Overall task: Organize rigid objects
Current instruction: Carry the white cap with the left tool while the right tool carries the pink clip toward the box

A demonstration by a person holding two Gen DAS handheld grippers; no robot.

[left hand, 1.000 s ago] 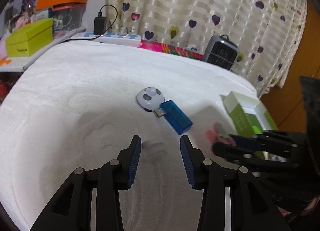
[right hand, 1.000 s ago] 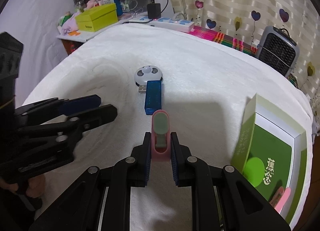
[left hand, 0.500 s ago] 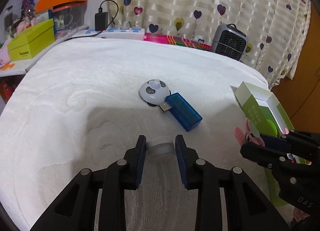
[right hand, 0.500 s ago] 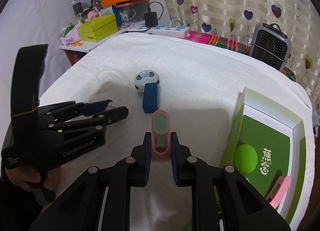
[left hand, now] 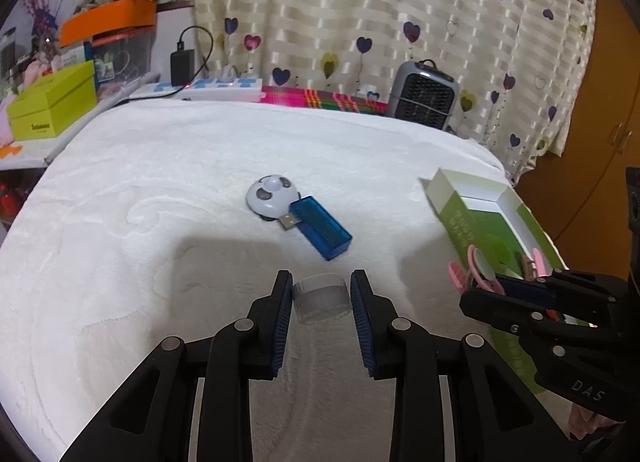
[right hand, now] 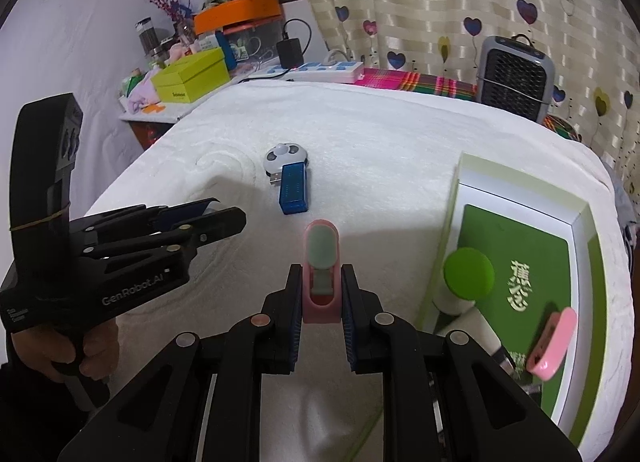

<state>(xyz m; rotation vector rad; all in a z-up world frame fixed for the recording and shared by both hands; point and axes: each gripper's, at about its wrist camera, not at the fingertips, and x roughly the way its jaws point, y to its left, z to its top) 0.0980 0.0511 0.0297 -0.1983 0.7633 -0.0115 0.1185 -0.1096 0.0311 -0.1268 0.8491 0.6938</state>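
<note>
The left gripper (left hand: 321, 294) has its fingers closed onto a small translucent cap (left hand: 320, 299), a short round piece that sits squarely between the blue pads with each pad against its side, just above the white fleece blanket (left hand: 160, 190). In the right wrist view the same gripper (right hand: 224, 218) shows at the left edge, seen side-on, so the cap cannot be made out there.

The right gripper (right hand: 321, 294) has its fingers clamped on a pink clip (right hand: 321, 262) with a grey-green insert. The clip stands lengthwise between the pads, its near end gripped and its rounded far end sticking out beyond the fingertips.

Farther out on the blanket, near its middle, a blue USB stick (right hand: 295, 190) lies with its metal plug touching a round white and grey gadget (right hand: 285, 156). Both are well apart from either gripper.

At the right, an open green box (right hand: 520, 262) rests on the blanket. Inside it lie a bottle with a bright green round cap (right hand: 468, 274) at the near left and another pink clip (right hand: 552, 342) at the near right.

Beyond the blanket stand a small grey heater (left hand: 426, 96), a white power strip (left hand: 216, 88) and a lime-green box (left hand: 52, 106).
</note>
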